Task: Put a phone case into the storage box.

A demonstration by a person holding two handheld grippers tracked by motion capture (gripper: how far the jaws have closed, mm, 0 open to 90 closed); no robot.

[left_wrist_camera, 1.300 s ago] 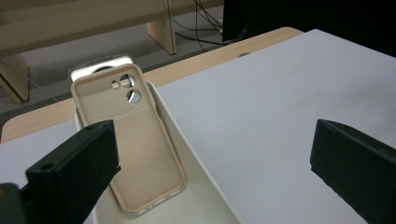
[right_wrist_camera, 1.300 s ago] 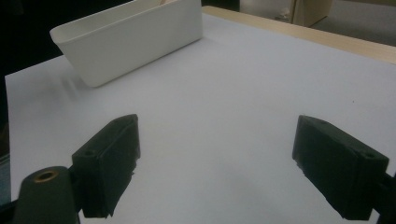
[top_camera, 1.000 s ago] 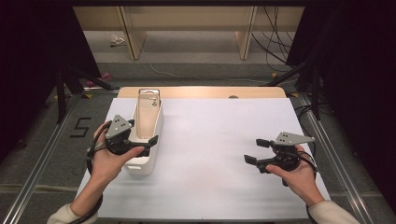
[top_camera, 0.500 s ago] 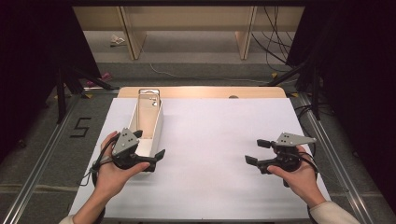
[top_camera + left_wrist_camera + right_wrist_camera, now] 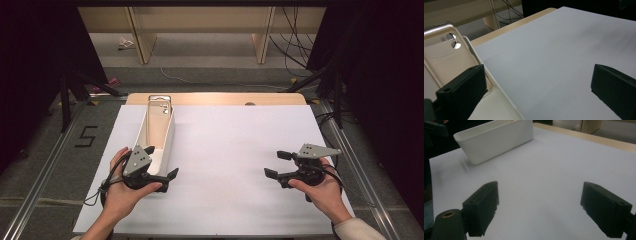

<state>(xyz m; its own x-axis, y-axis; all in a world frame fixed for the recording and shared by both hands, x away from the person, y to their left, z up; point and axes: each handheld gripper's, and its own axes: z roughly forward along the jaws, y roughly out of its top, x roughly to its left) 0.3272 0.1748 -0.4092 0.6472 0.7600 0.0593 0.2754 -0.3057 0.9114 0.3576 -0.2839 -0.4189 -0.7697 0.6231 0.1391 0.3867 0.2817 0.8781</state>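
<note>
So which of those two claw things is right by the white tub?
The left gripper, by the white tub's near end. The right gripper hovers far across the white sheet.

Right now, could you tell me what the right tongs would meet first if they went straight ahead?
Probably the long white plastic bin; only bare white table lies before the open right tongs.

Long white tray (image 5: 167, 137), seemingly phone case (image 5: 447, 57) inside.
</note>
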